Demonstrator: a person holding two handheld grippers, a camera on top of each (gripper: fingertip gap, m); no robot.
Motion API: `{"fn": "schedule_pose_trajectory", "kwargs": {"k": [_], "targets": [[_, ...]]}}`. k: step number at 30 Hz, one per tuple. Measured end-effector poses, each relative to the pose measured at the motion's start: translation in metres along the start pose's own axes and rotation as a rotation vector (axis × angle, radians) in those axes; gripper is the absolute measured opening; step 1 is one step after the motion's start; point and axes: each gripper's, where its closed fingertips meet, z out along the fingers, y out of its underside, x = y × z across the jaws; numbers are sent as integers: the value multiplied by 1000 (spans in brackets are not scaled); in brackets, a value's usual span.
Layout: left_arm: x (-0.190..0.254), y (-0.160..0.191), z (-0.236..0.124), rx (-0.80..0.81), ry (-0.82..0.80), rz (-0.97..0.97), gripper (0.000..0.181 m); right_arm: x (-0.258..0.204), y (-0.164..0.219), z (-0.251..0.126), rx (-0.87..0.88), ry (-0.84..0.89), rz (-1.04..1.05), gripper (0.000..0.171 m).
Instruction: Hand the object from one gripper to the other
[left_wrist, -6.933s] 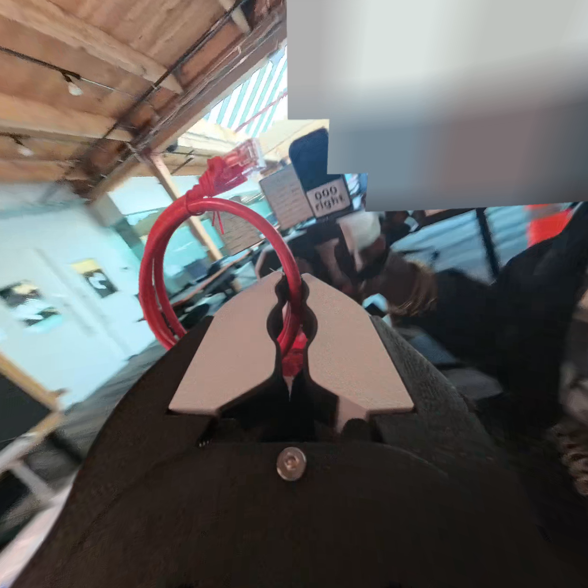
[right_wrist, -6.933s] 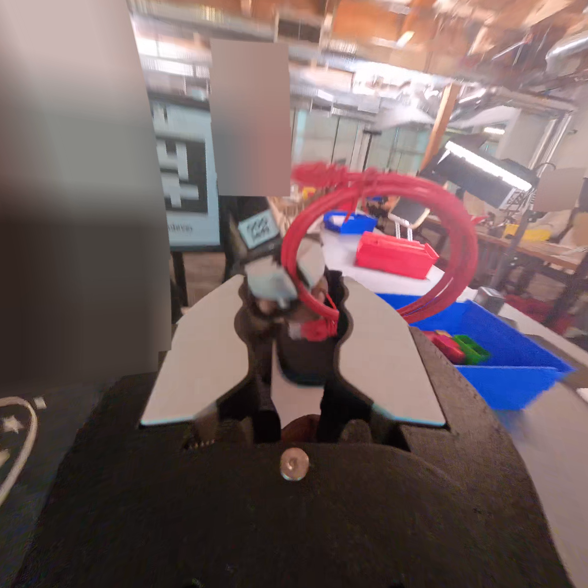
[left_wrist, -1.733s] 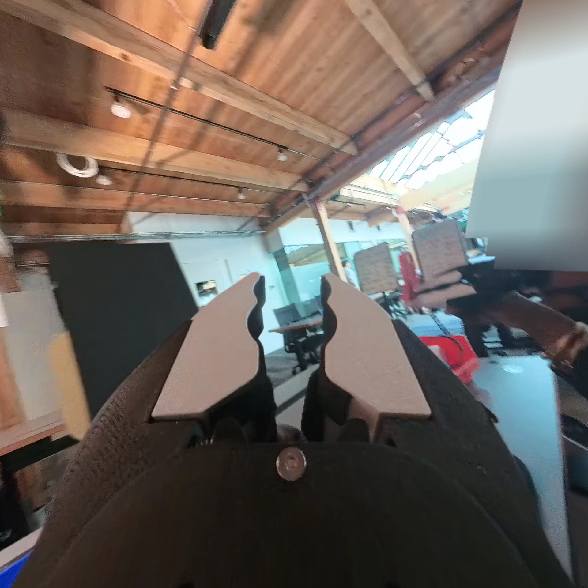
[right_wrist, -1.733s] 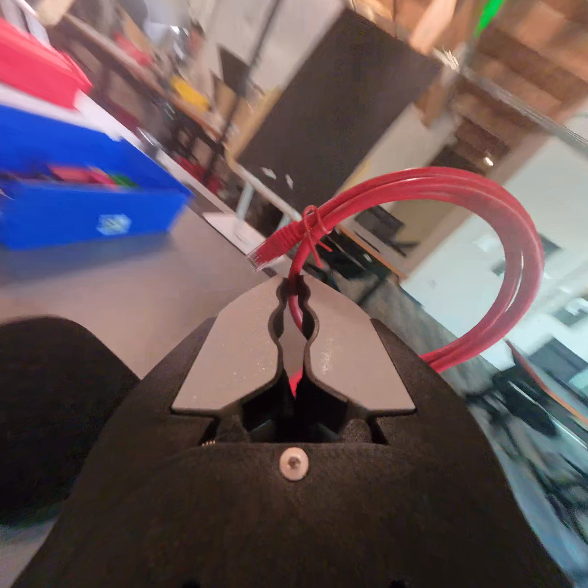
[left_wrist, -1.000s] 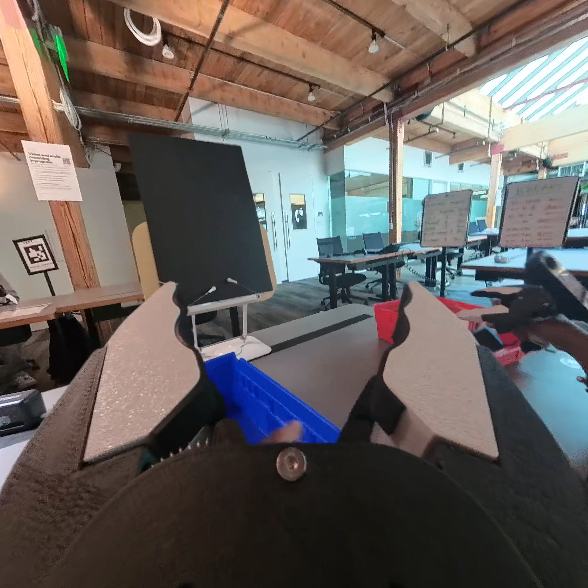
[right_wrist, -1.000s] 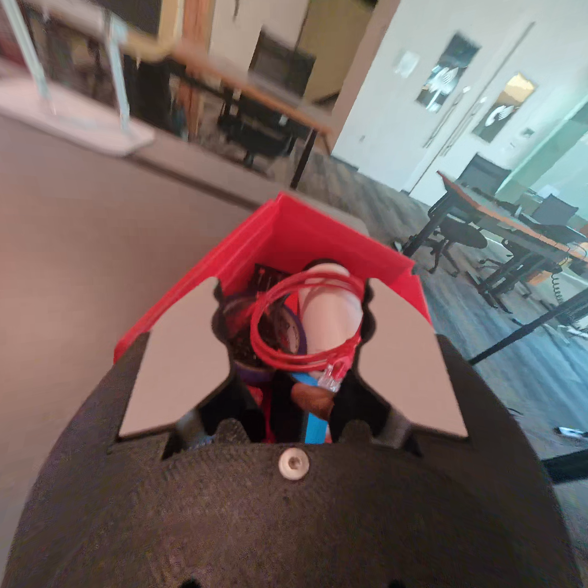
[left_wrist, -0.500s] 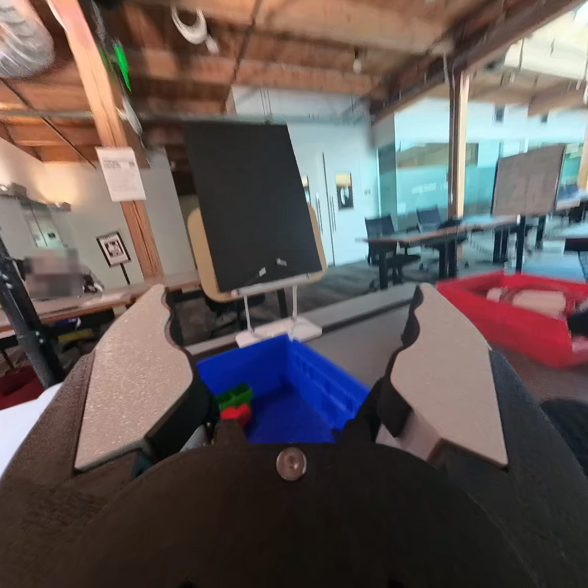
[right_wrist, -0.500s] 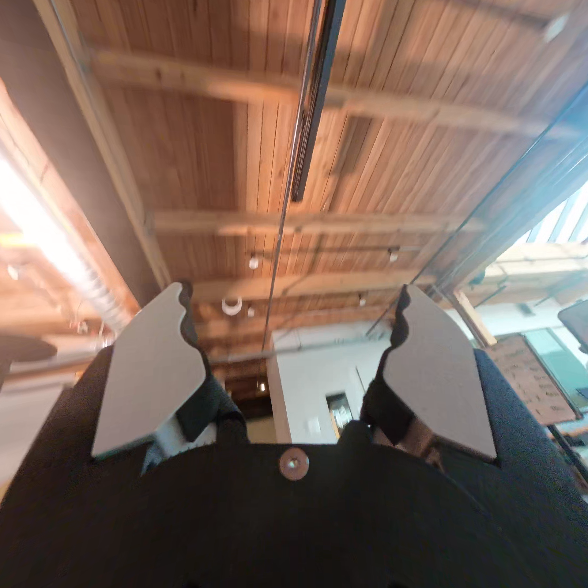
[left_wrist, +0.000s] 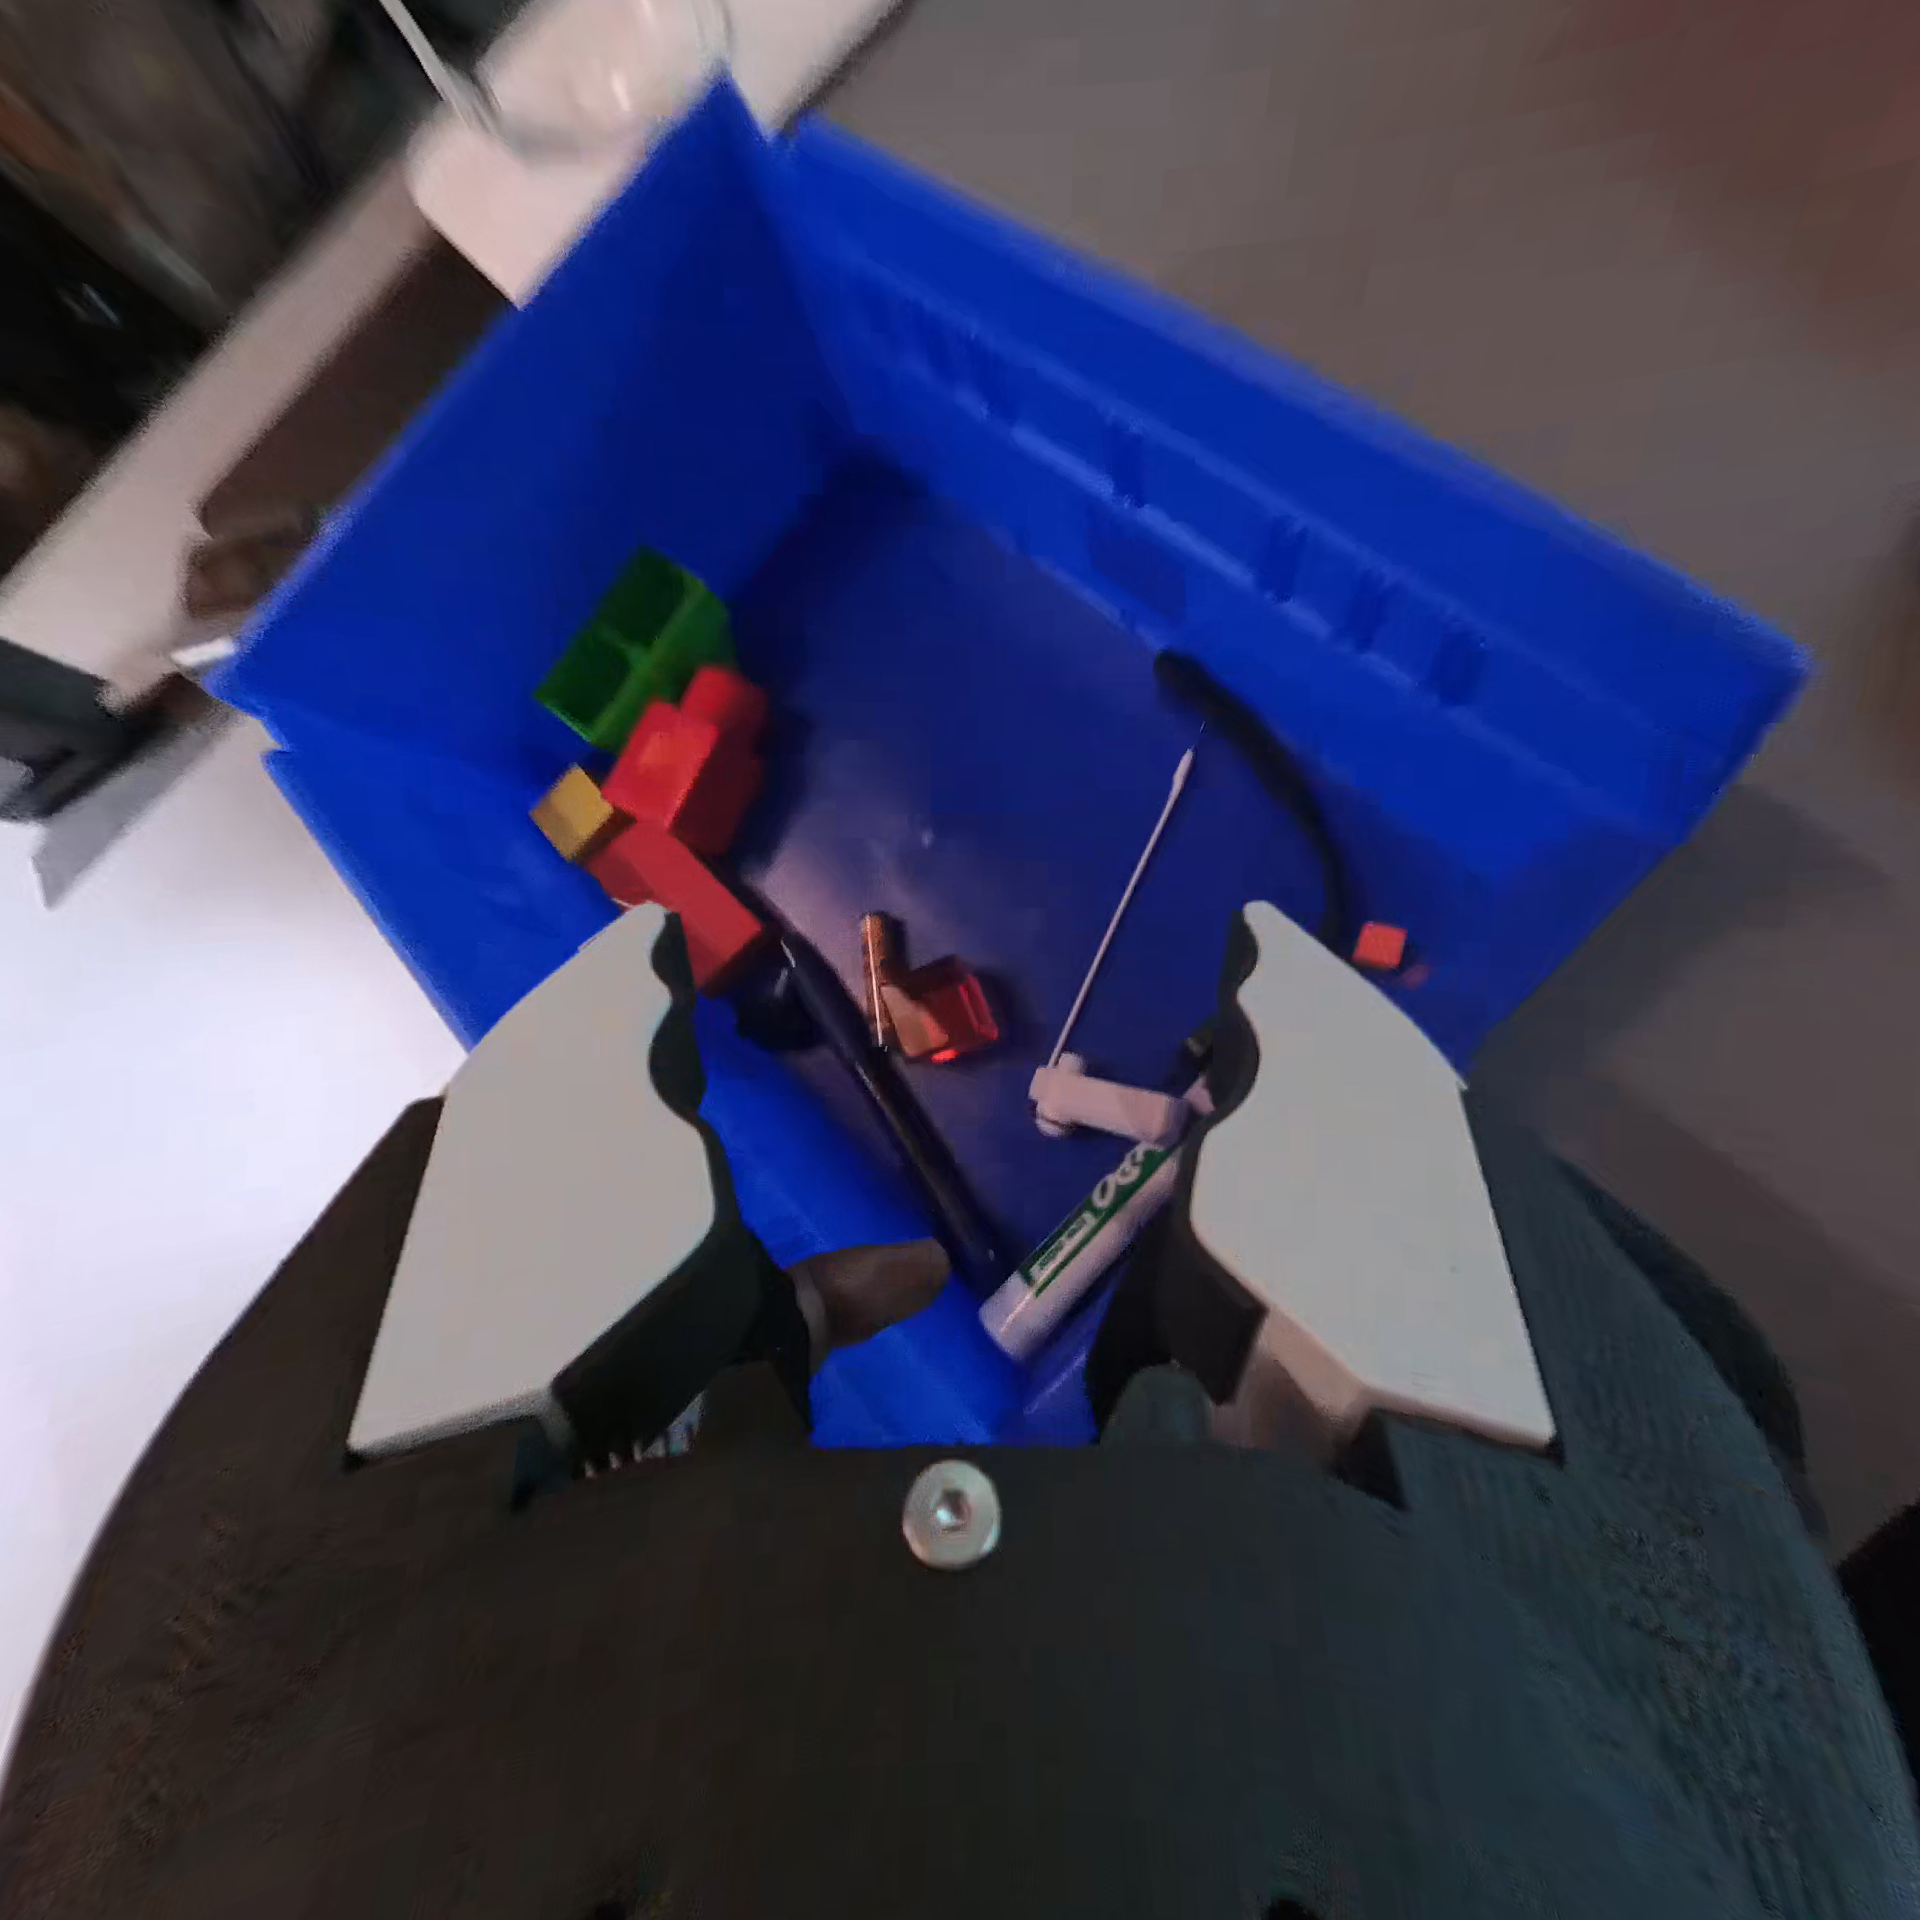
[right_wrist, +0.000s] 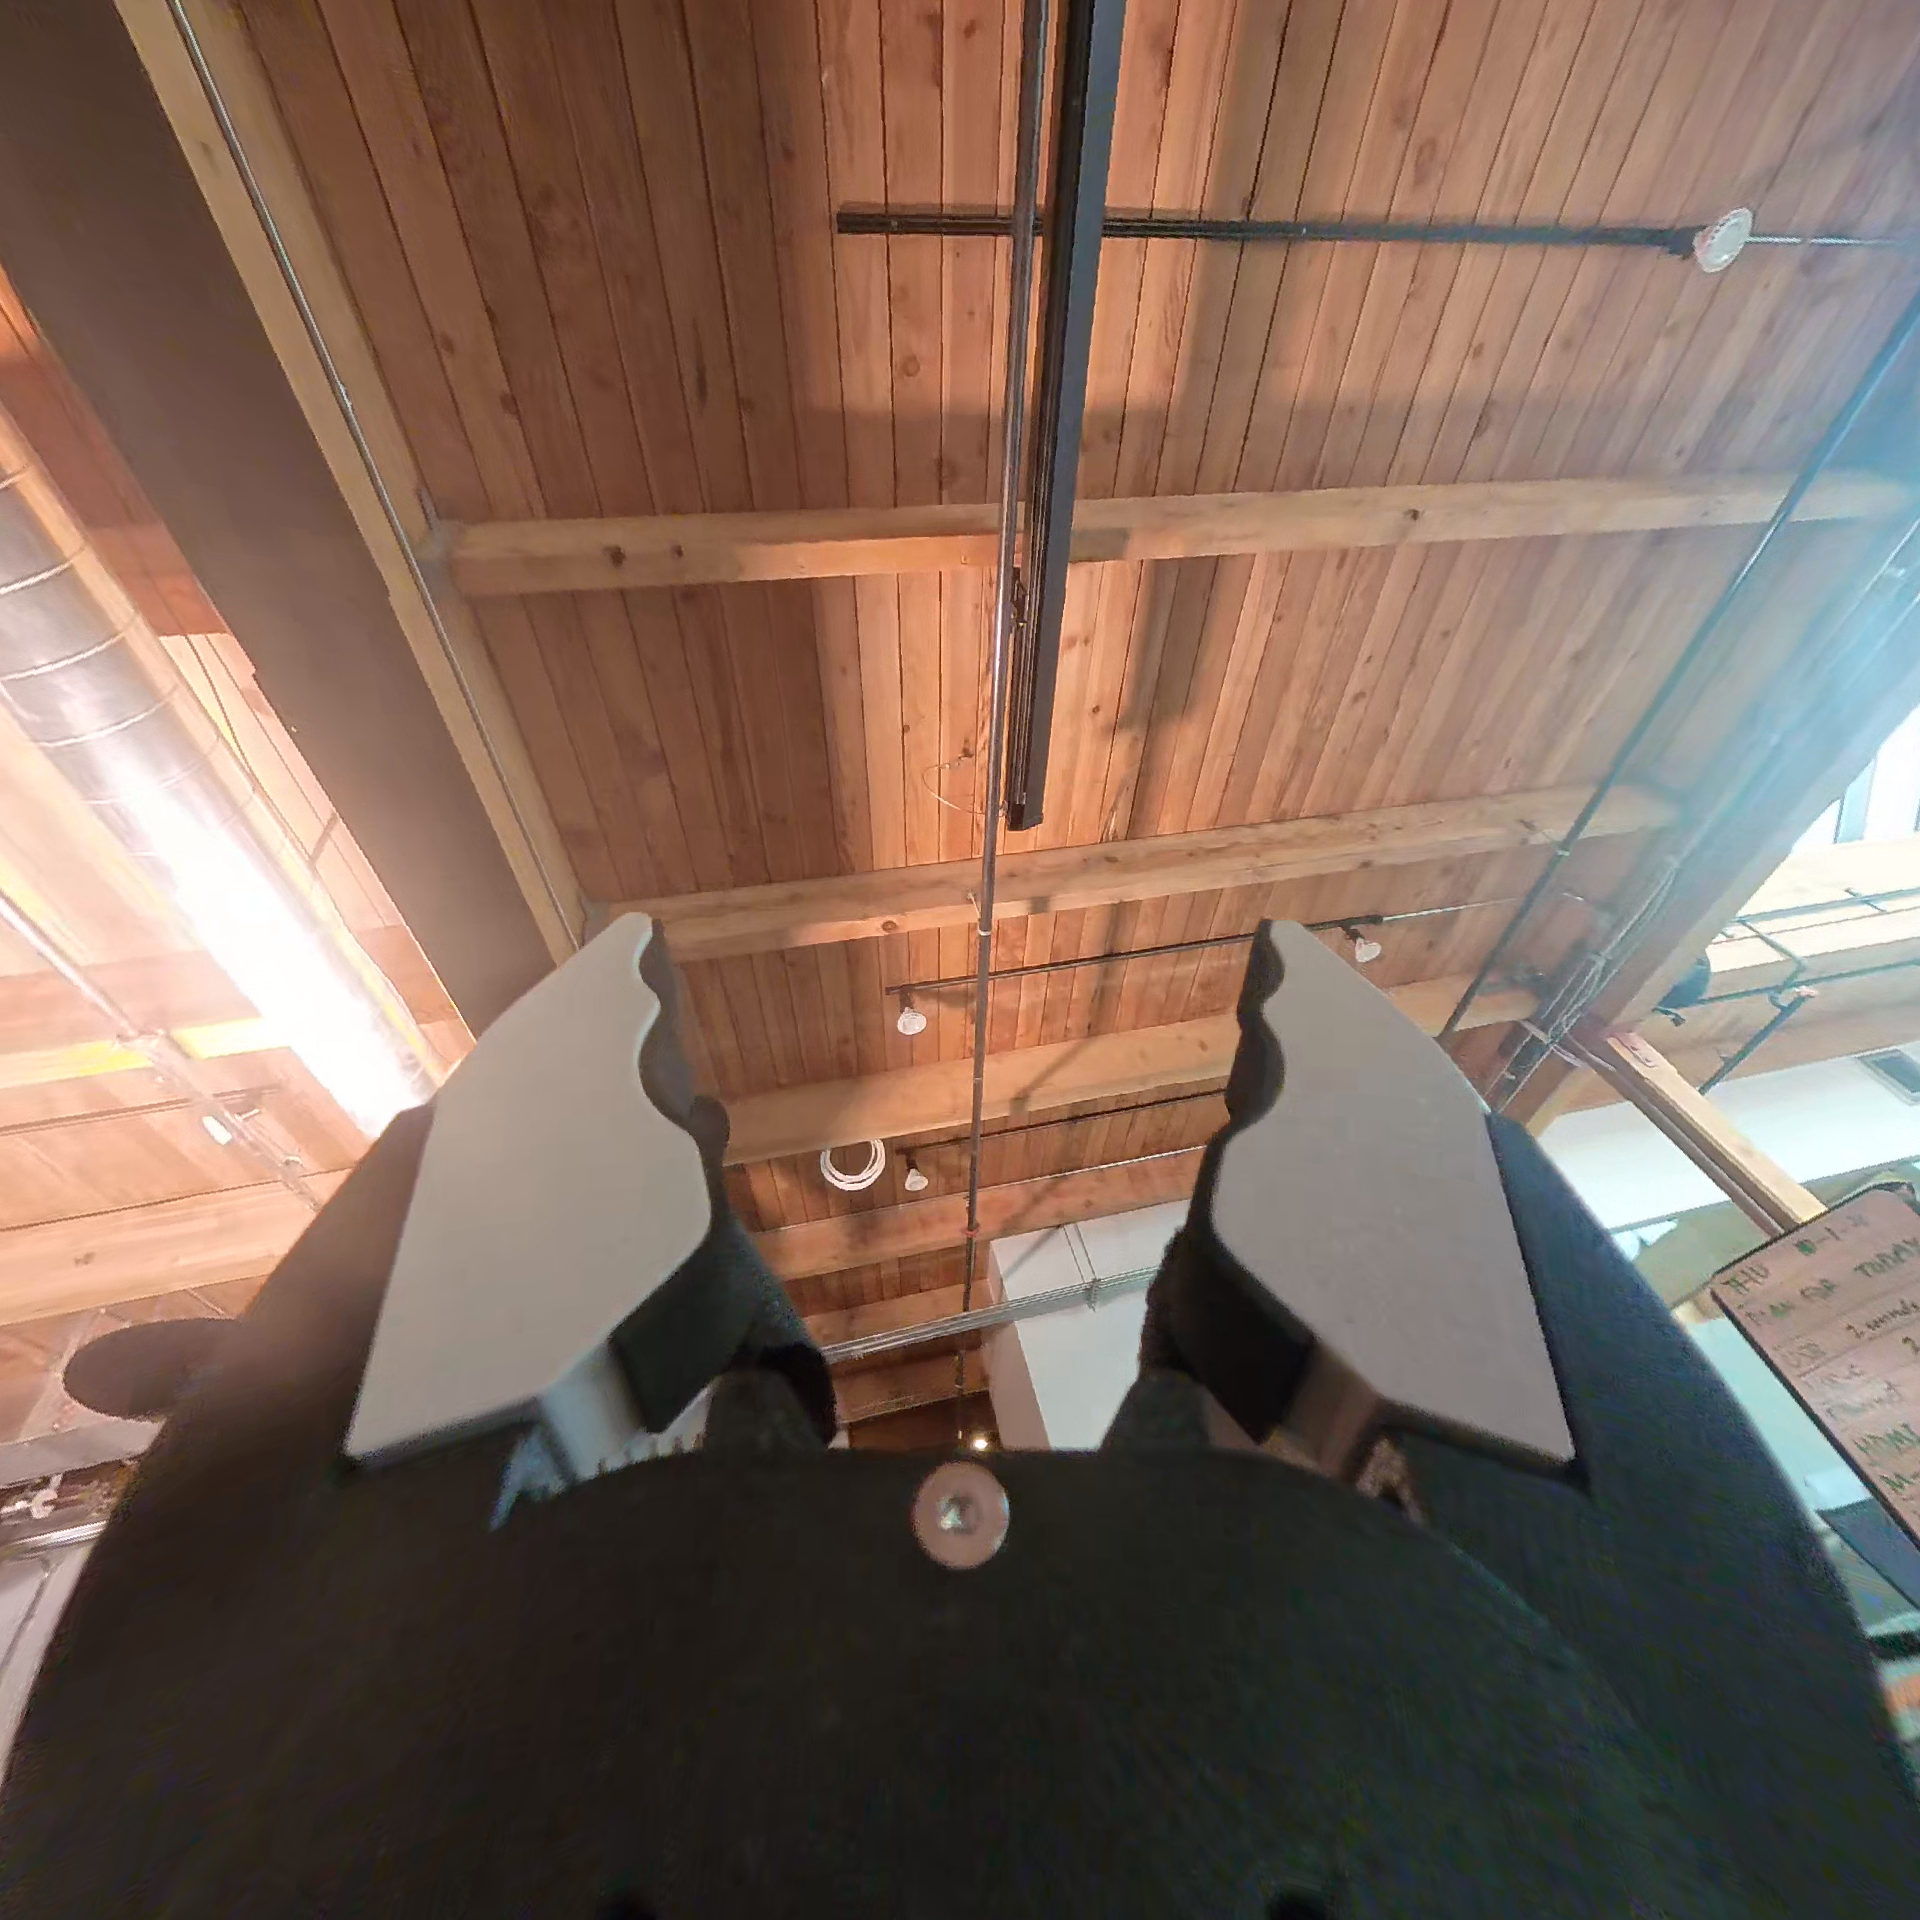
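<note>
Left gripper (left_wrist: 951, 997): jaws spread, empty, poised over blue bin (left_wrist: 1195, 468), pointing down into it. Right gripper (right_wrist: 961, 1023): jaws spread, empty, aimed at wooden ceiling (right_wrist: 727, 416).

Step, judged: choosing an object; no pickup yet.

Likely object: marker (left_wrist: 1086, 1242), lying at bin's near edge, long axis running from near edge toward right wall. Also inside: red blocks (left_wrist: 686, 800) and green block (left_wrist: 634, 644) by left wall, swab (left_wrist: 1127, 914).

Next: descend, close across marker's barrel.
</note>
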Motion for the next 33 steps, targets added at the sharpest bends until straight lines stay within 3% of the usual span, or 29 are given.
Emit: {"fn": "schedule_pose_trajectory", "kwargs": {"k": [7, 11, 20, 23, 26, 28, 30, 33], "targets": [[-33, 18, 49, -409, 67, -69, 87, 7, -6, -1, 25, 15, 51, 96], [-20, 43, 52, -628, 166, -40, 73, 11, -12, -1, 47, 22, 66, 94], [-10, 75, 61, -808, 143, -35, 49, 14, -20, -3, 82, 22, 100, 88], [-7, 80, 61, -821, 152, -31, 30, 14, -20, -3, 84, 18, 96, 87], [-4, 71, 55, -753, 141, -34, 27, 11, -15, -2, 68, 6, 103, 85], [1, 51, 49, -602, 146, -33, 27, 3, -5, 1, 15, -34, 106, 79], [23, 12, 39, -309, 245, -61, 27, -15, 13, 3, -84, -121, 109, 64], [59, -66, -5, 276, 403, -155, 27, -49, 42, 0, -253, -286, 166, 38]]}}
